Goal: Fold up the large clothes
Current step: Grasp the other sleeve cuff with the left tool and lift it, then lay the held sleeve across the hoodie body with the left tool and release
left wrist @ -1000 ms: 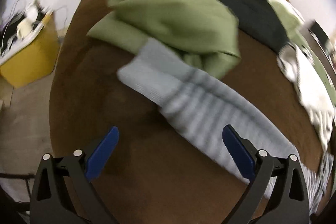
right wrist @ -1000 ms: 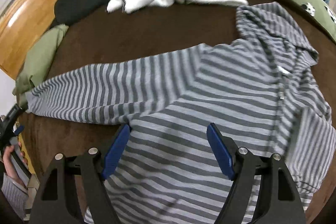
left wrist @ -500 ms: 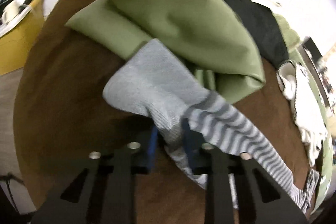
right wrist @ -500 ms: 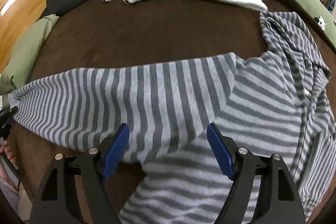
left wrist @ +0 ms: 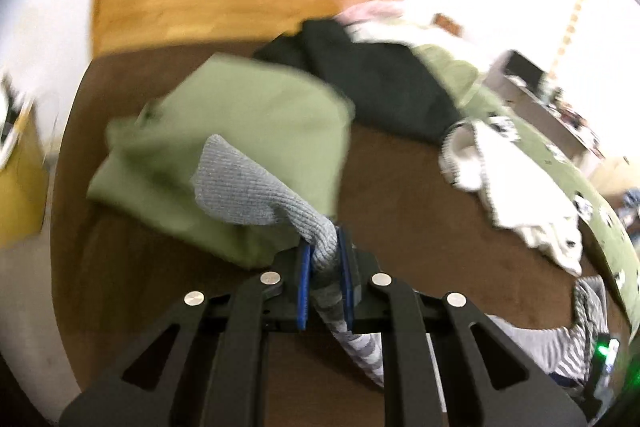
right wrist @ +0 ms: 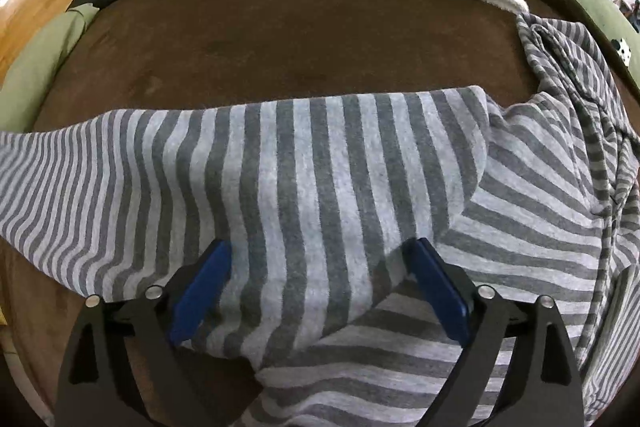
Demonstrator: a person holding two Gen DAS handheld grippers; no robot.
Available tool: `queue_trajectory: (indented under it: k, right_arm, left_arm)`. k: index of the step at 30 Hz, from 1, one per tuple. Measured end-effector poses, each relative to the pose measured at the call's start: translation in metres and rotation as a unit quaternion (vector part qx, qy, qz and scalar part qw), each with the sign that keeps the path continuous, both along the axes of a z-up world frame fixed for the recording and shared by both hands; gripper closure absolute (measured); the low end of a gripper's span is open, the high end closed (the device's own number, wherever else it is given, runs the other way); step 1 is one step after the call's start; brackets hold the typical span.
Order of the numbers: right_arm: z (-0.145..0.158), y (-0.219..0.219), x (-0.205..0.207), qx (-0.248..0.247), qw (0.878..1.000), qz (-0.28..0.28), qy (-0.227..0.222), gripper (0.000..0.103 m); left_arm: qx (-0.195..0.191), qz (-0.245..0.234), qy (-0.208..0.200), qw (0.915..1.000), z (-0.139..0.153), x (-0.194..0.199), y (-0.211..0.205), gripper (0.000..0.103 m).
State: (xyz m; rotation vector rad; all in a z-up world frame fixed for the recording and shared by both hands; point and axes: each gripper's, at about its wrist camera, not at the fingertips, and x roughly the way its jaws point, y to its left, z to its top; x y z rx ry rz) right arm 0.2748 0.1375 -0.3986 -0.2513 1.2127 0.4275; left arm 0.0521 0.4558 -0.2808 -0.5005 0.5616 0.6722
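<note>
Striped sleeve (left wrist: 320,251) between left fingers (left wrist: 303,291)

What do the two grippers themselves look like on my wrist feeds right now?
Both match. The left gripper and the right gripper each have black angular arms with triangular cut-outs, round silver pivot pins, and flat blue pads on the inner faces of the fingers. No cables, markings or sleeves show on either.

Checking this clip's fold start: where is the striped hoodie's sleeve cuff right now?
In the left wrist view the cuff sits low centre, pinched at its base by the left tongs, lifted in front of the green garment on the brown bedspread.
</note>
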Motion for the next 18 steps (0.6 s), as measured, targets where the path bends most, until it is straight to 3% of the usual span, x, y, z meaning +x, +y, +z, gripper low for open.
queue_trajectory:
  k: [4,7,8,13,17,18]
  right_arm:
    - [0.002,-0.001,0.001,0.011,1.0,-0.003,0.002,0.01]
    - [0.015,-0.015,0.0,0.035,0.999,-0.019,0.006,0.01]
    - [0.021,-0.022,0.0,0.043,0.999,-0.028,0.005,0.01]
    - [0.047,-0.067,0.001,0.076,0.994,-0.074,-0.003,0.01]
    - [0.058,-0.097,0.003,0.076,0.993,-0.094,-0.014,0.01]
    - [0.061,-0.104,0.002,0.075,0.992,-0.097,-0.017,0.01]
  left_arm:
    - [0.066,-0.089,-0.01,0.9938,0.047,0.023,-0.044,0.088]
    - [0.13,-0.168,0.008,0.9771,0.063,0.048,-0.091,0.088]
    - [0.154,-0.201,0.016,0.9673,0.063,0.059,-0.113,0.088]
    - [0.16,-0.29,0.028,0.9431,0.038,0.091,-0.184,0.088]
    - [0.144,-0.33,0.055,0.9311,-0.012,0.112,-0.235,0.088]
    - [0.159,-0.343,0.084,0.9219,-0.032,0.121,-0.254,0.087]
